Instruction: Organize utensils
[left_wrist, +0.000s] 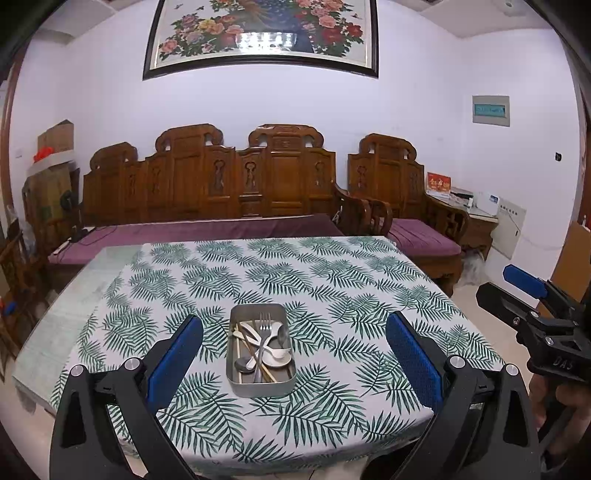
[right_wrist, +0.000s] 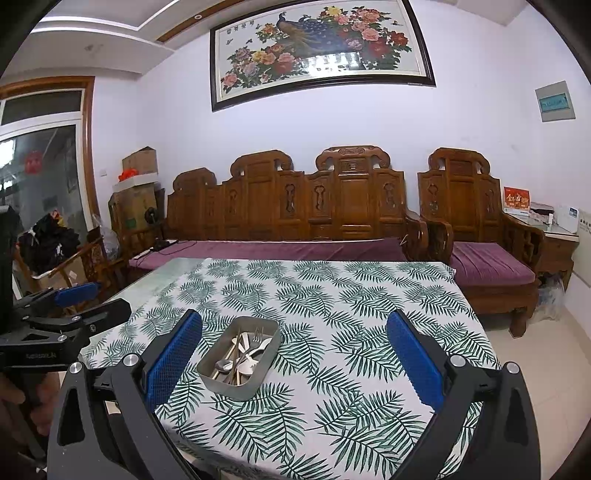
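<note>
A metal tray (left_wrist: 236, 384) (right_wrist: 258, 384) sits on the leaf-print tablecloth near the table's front. Piled inside it are a fork (left_wrist: 264, 325), several spoons (left_wrist: 277, 359) and chopsticks (left_wrist: 255, 354), all mixed together; the same heap of utensils (right_wrist: 242, 354) shows in the right wrist view. My left gripper (left_wrist: 294, 347) hangs above the near edge, open wide, with the tray framed between its blue pads and nothing held. My right gripper (right_wrist: 294, 349) is open too, held back from the table with the tray left of its centre. Each gripper shows at the other view's edge.
The table (left_wrist: 295, 266) carries only the tray; a bare glass strip (left_wrist: 85, 291) runs along its left side. Behind it stands a carved wooden bench (left_wrist: 207, 184) with purple cushions and an armchair (left_wrist: 406, 192). Cardboard boxes (left_wrist: 55, 166) stack at far left.
</note>
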